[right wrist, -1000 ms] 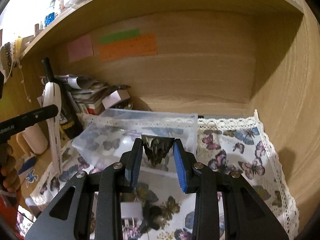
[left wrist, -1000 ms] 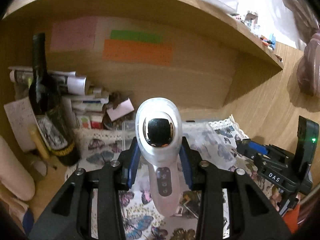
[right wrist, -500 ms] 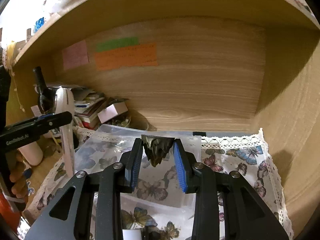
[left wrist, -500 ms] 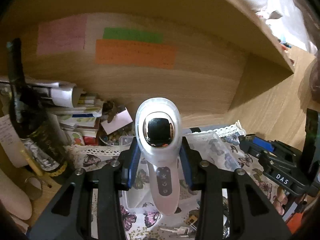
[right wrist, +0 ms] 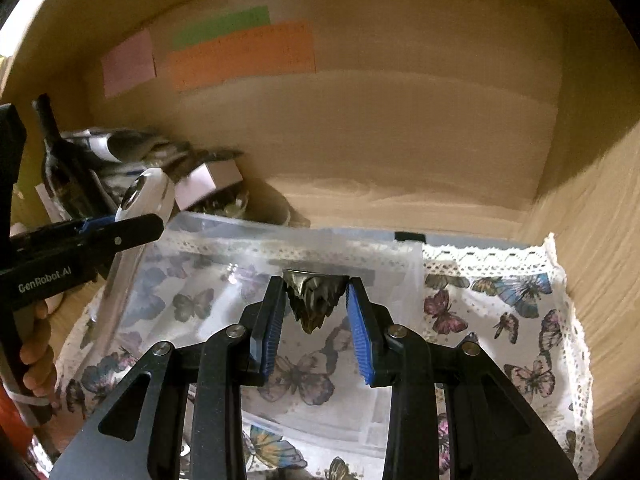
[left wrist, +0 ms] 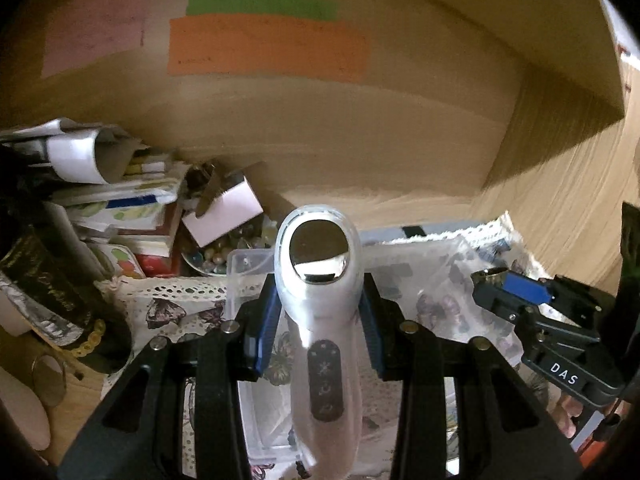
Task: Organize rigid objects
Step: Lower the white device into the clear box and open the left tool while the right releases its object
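Observation:
My left gripper (left wrist: 318,316) is shut on a white handheld device (left wrist: 320,312) with a mirror-like round head and a dark button strip, held over the clear plastic box (left wrist: 420,264). My right gripper (right wrist: 314,312) is shut on a small dark metallic spiky ornament (right wrist: 314,296), held above the same clear box (right wrist: 208,280). The box stands on a butterfly-print cloth (right wrist: 500,320) inside a wooden shelf nook. The left gripper and the white device also show at the left of the right wrist view (right wrist: 148,196). The right gripper shows at the right of the left wrist view (left wrist: 520,292).
A dark wine bottle (right wrist: 60,168) and a pile of books and papers (left wrist: 112,208) stand at the back left. A bowl of beads (left wrist: 212,252) sits beside them. Coloured paper notes (left wrist: 264,44) hang on the back wall. The wooden side wall (right wrist: 600,220) closes the right.
Both grippers have moved forward and deeper into the nook, over the clear box, each still holding its object. The bottle has slid out to the left of the left wrist view.

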